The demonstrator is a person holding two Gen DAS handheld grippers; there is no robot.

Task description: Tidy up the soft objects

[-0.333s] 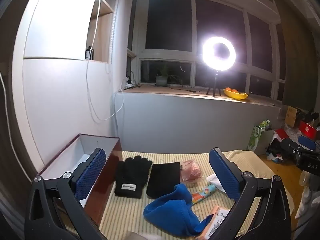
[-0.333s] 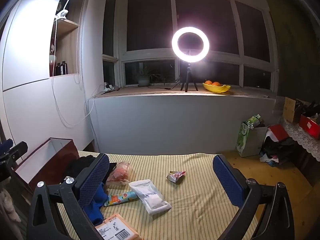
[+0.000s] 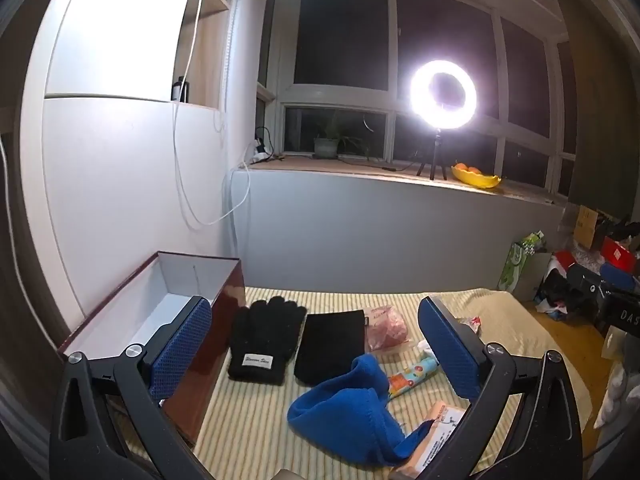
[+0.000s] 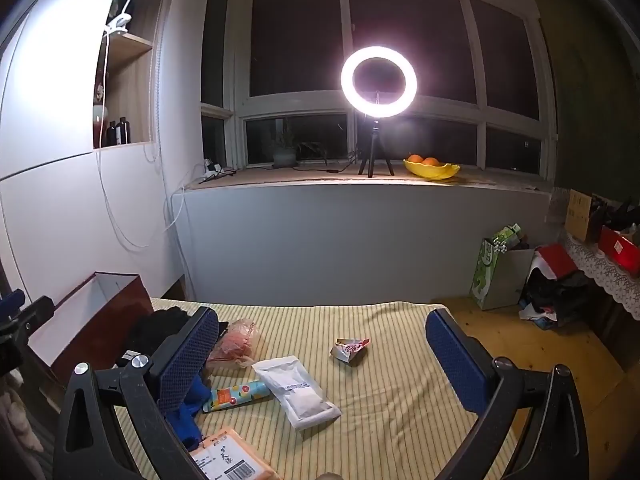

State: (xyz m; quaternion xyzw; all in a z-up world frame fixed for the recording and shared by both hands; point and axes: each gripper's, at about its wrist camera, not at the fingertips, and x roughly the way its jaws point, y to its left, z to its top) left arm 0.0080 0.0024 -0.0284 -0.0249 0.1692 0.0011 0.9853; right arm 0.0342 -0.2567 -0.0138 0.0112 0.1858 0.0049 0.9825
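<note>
- The bed (image 4: 400,420), under a yellow striped cover, carries everything; it is the one big thing here.
- One open box (image 3: 172,308), dark red outside and white inside, stands at the bed's left edge, empty as far as I can see (a likely home for the soft things, I would judge).
- Two grippers: the left gripper (image 3: 316,354) hangs over the gloves and hat with jaws spread wide and nothing between them; the right gripper (image 4: 320,360) hangs over the packets, equally wide, equally empty.
- One blue knit hat (image 3: 344,408) lies crumpled nearest the left gripper, touching the orange parcel. It looks light and floppy; a pinch on a bunched fold near the middle should hold, though the loose ends will trail.
- One pair of black gloves (image 3: 264,340), stacked just beside the box, label up. Soft and light; taking the cuff end should lift both together.
- One black cloth (image 3: 332,344), folded flat between gloves and pink bag; thin, so it needs a low pinch at an edge.
- One orange parcel (image 4: 228,456) with a printed label.
- One white pouch (image 4: 296,392), slick-looking.
- One pink bag (image 4: 238,342), crinkly plastic.
- One printed tube (image 4: 238,394) beside the pouch.
- One small crumpled wrapper (image 4: 350,350), well apart from the others.
</note>
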